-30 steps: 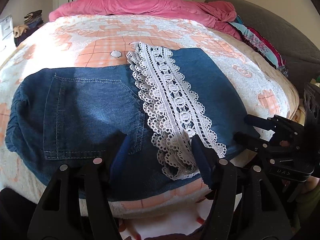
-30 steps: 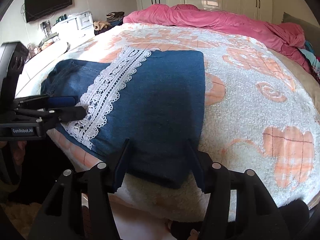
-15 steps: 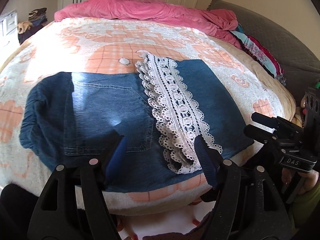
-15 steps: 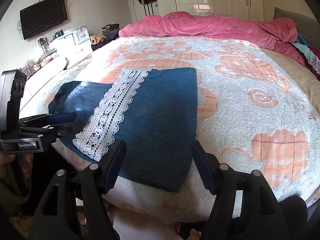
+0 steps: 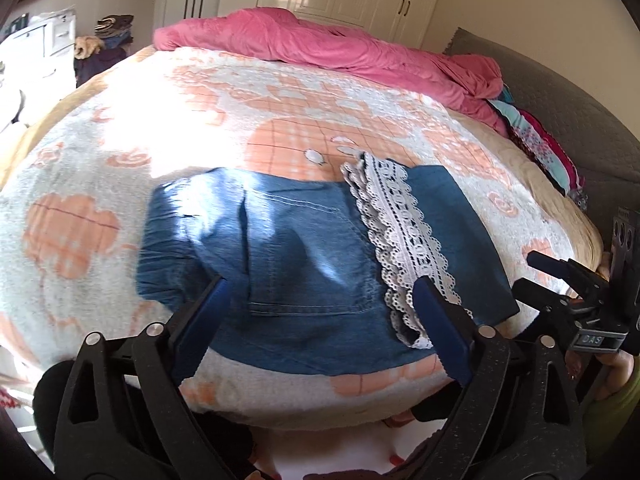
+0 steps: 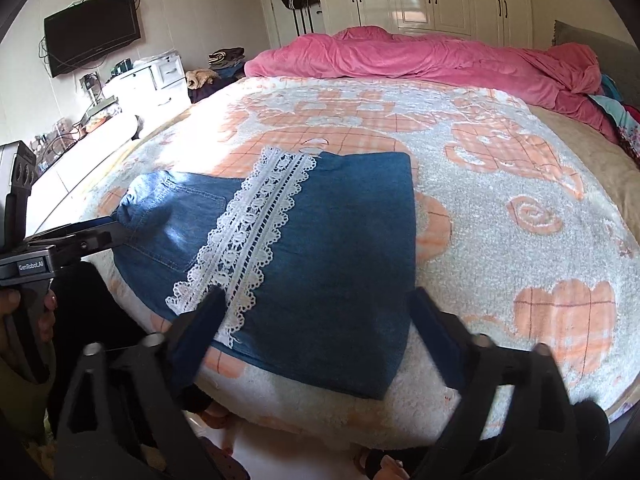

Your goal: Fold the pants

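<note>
The blue denim pants [image 5: 304,256] lie folded flat on the bed near its front edge, with a white lace hem band [image 5: 400,236] laid across them. They also show in the right wrist view [image 6: 340,248], lace [image 6: 256,232] to the left of centre. My left gripper [image 5: 320,300] is open and empty, held above the pants' near edge. My right gripper [image 6: 316,312] is open and empty, also off the cloth at the near edge. Each gripper shows in the other's view, the right one [image 5: 560,280] and the left one [image 6: 96,232].
The bed has a white and orange fleece blanket [image 6: 520,200]. A crumpled pink duvet [image 6: 420,56] lies along the far side, with colourful clothes [image 5: 544,148] at the far right. A white dresser [image 6: 160,76] and wall TV [image 6: 92,32] stand left.
Both grippers have pulled back and up from the pants, which now look smaller and farther. The pants lie as before.
</note>
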